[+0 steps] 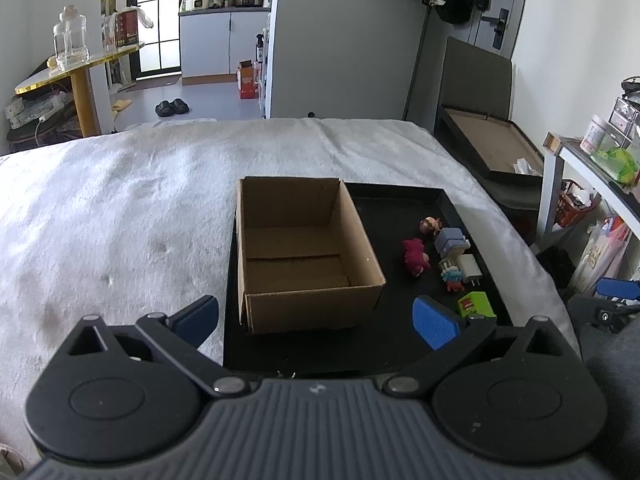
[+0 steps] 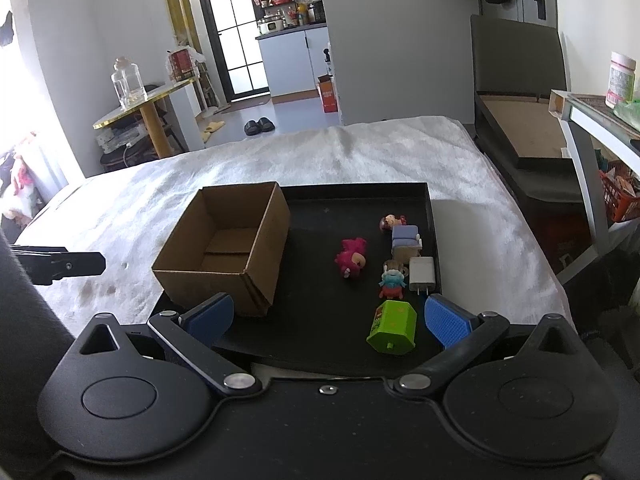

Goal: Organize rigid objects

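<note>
1. Toys and other small rigid things are what the task concerns, and none has been put away: the cardboard box [image 2: 224, 248], open at the top, shows only its bare bottom flaps in both views.
2. On the far left the white bed cover [image 1: 120, 208] is bare; the black tray [image 2: 320, 340] lies on it and carries everything else.
3. The left tool [image 1: 316, 320] hangs over the tray's near edge facing the box, its blue pads wide apart and nothing between them.
4. The box fills the left part of the tray, touching none of the small things.
5. Right of it, apart from the rest, the magenta plush-like figure [image 2: 351, 258] lies on its side.
6. Along the tray's right wall runs a row: a small brown figure [image 2: 391, 222] farthest off, then a grey-lilac block figure [image 2: 406, 240], a white charger plug [image 2: 422, 274] with a red and teal figure [image 2: 391, 280] just beside it, and nearest, a green toy box [image 2: 394, 326] tipped on its side.
7. The right tool [image 2: 328, 320] hovers at the tray's near edge, spread wide and empty; its right pad is just beside the green toy.
8. By my judgement the job is at its start: six things remain to go into the box, and the green toy looks the readiest first pick.
</note>
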The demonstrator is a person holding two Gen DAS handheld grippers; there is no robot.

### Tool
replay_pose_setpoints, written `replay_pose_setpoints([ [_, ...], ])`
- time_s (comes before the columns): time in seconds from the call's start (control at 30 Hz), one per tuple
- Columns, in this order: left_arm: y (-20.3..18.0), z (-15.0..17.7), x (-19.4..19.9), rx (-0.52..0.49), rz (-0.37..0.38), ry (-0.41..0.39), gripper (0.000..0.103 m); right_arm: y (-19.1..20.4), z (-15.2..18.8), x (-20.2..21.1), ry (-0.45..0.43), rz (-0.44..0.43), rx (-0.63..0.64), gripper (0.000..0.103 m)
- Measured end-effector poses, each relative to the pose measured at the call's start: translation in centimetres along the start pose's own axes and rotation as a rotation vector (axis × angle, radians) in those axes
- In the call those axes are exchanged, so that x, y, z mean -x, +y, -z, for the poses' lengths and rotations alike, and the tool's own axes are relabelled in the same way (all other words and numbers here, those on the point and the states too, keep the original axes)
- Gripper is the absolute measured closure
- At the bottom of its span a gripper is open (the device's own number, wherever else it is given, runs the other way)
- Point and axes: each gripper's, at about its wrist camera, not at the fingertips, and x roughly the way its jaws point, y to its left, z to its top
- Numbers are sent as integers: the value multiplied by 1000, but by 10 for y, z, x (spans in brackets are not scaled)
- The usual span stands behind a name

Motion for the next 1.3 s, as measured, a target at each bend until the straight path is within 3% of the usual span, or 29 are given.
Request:
replay_pose_setpoints([
  [1.03, -2, -17, -61, -1, -83, 61, 1, -42, 1, -50, 46, -11, -71, 0],
  [1.3, -5, -19, -85, -4, -106, 83, 1, -49, 3, -72, 92, -11, -95, 0],
])
